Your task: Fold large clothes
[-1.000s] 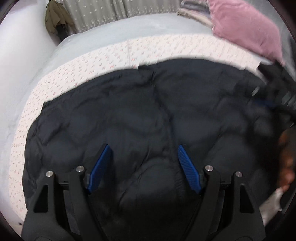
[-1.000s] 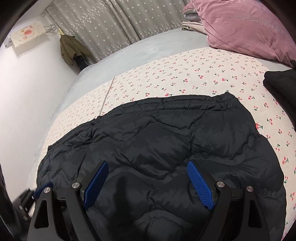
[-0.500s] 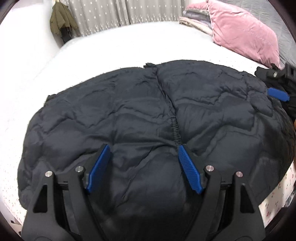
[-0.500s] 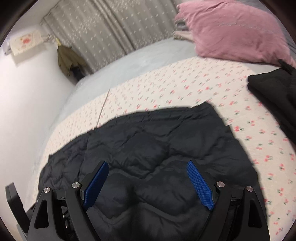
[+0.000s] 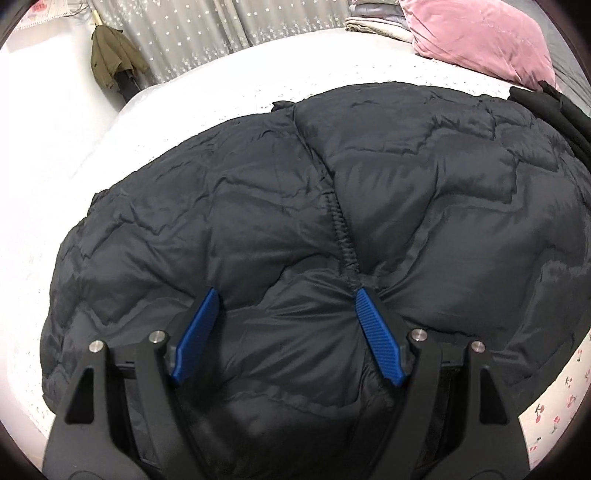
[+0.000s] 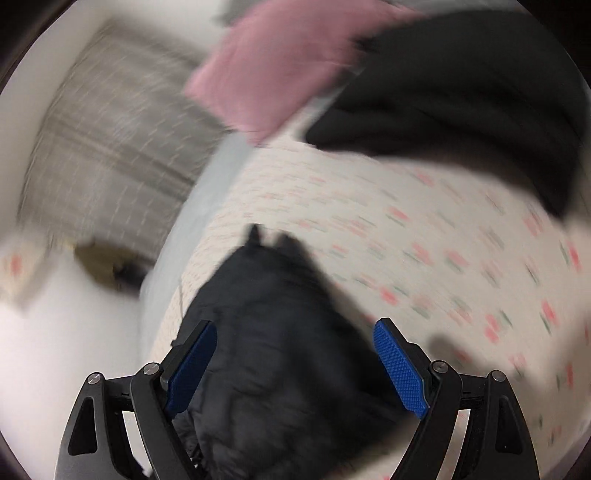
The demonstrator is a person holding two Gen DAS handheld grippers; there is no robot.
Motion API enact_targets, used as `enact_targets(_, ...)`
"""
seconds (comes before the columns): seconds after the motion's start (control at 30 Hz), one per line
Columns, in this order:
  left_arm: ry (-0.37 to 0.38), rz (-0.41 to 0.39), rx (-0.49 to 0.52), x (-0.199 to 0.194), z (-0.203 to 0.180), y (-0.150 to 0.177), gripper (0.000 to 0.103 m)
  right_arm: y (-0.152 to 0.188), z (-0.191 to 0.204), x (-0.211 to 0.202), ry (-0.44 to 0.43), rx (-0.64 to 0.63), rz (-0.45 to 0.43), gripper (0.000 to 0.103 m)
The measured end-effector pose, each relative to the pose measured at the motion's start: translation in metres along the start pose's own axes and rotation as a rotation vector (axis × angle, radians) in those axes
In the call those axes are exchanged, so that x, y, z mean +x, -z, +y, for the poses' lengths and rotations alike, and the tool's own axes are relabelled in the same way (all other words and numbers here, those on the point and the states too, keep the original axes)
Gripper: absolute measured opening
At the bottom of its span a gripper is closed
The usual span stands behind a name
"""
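Observation:
A large dark navy puffer jacket (image 5: 295, 206) lies spread on the bed with its zipper line running up the middle. My left gripper (image 5: 286, 301) is open, its blue fingers close over the jacket's near part beside the zipper. My right gripper (image 6: 293, 332) is open and empty over the jacket's far edge (image 6: 269, 306); that view is heavily blurred.
The bed has a cherry-print sheet (image 6: 424, 229). A pink pillow (image 5: 480, 37) and a stack of folded dark clothes (image 5: 554, 110) lie at the right; they also show in the right wrist view (image 6: 461, 92). A curtain (image 5: 221, 33) and an olive coat (image 5: 110, 59) stand behind the bed.
My right gripper has swung fast to the right, toward the dark clothes and pink pillow. My left gripper has stayed over the jacket, both still open.

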State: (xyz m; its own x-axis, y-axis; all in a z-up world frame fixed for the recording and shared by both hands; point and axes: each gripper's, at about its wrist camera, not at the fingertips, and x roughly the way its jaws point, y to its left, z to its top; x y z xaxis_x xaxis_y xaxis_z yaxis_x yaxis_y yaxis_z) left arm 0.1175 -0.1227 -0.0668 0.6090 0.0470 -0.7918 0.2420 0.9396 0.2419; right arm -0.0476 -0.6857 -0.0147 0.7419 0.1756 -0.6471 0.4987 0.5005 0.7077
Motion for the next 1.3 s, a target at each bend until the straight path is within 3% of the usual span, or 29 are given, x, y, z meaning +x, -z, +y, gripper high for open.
enact_targets(0.1,0.019,0.004,-0.011,0.0,0.0,0.0,0.078,0.006,-0.033,0.005,-0.005,0.111,0.072,0.088)
enact_targets(0.23,0.029,0.006,-0.015,-0.002,-0.002,0.001,0.078,0.02,-0.041,0.017,-0.034,0.124,0.142,0.088)
enact_targets(0.47,0.042,0.009,-0.017,0.0,0.005,0.001,0.078,0.037,-0.005,0.045,-0.099,0.037,0.226,0.088)
enact_targets(0.6,0.041,0.009,-0.015,0.002,0.006,0.0,0.078,0.047,0.016,0.055,-0.091,-0.03,0.2,0.088)
enact_targets(0.67,0.035,0.007,-0.011,0.002,0.005,0.0,0.078,0.05,0.024,0.054,-0.095,-0.065,0.183,0.083)
enact_targets(0.77,0.029,0.004,-0.007,0.002,0.004,0.0,0.078,0.053,0.037,0.054,-0.08,-0.127,0.146,0.066)
enact_targets(0.93,0.031,0.002,-0.01,0.002,0.004,0.0,0.078,0.049,0.045,0.05,-0.066,-0.197,0.093,0.027)
enact_targets(1.13,0.042,-0.006,-0.016,0.0,0.003,0.0,0.078,0.054,0.072,0.037,-0.057,-0.347,-0.003,0.014)
enact_targets(1.3,0.129,-0.017,-0.037,-0.007,0.007,0.0,0.078,0.055,0.084,0.012,-0.047,-0.406,-0.102,0.013)
